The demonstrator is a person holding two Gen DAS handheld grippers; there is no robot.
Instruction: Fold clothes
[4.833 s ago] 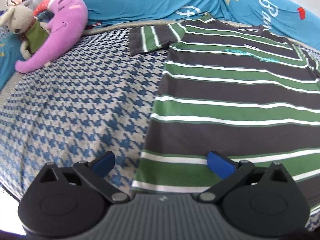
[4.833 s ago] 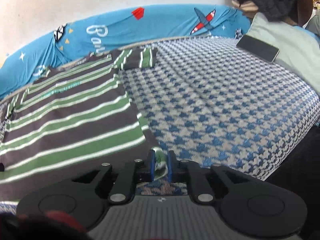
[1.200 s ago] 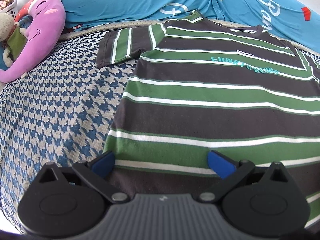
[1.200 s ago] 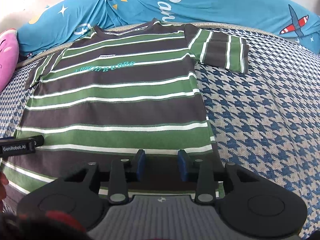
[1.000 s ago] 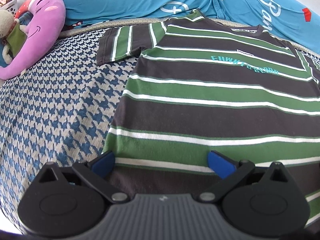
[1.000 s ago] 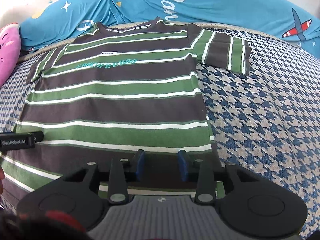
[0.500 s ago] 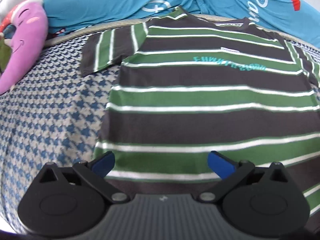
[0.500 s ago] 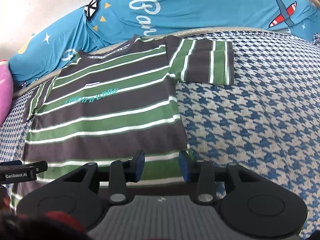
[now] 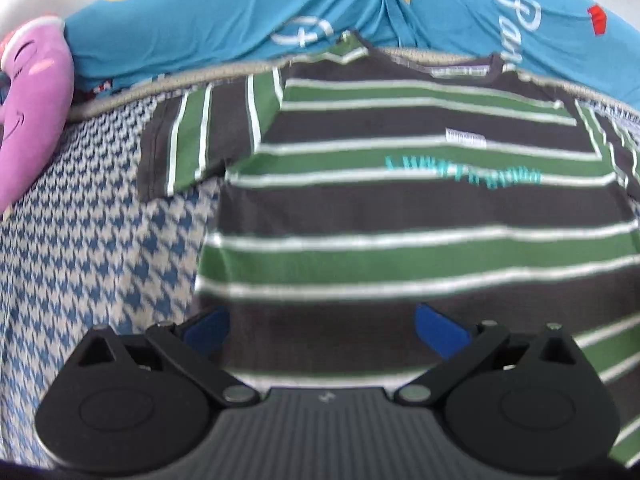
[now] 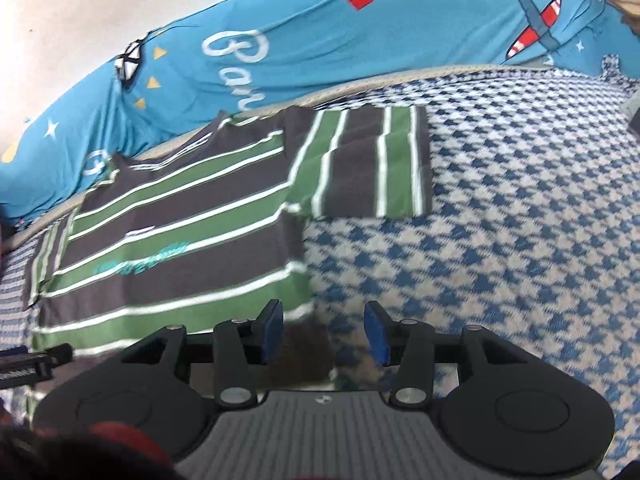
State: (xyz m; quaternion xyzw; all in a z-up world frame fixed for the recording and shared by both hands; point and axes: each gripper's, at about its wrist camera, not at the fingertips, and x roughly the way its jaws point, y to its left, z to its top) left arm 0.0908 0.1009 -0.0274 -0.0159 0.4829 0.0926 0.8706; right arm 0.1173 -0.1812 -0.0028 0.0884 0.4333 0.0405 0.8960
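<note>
Striped T-shirt in dark grey, green and white lay flat, front up, on the houndstooth bed cover, sleeves out and teal lettering across the chest. Left gripper hovered above its lower part, fingers spread wide. Right gripper hung at the shirt's side edge, its jaws having just been opening, nothing pinched.

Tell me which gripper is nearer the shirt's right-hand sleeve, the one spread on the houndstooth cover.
Right. The right gripper, jaws open, hovers at the striped shirt's right edge, below that sleeve. The left gripper hangs over the shirt's other side.
</note>
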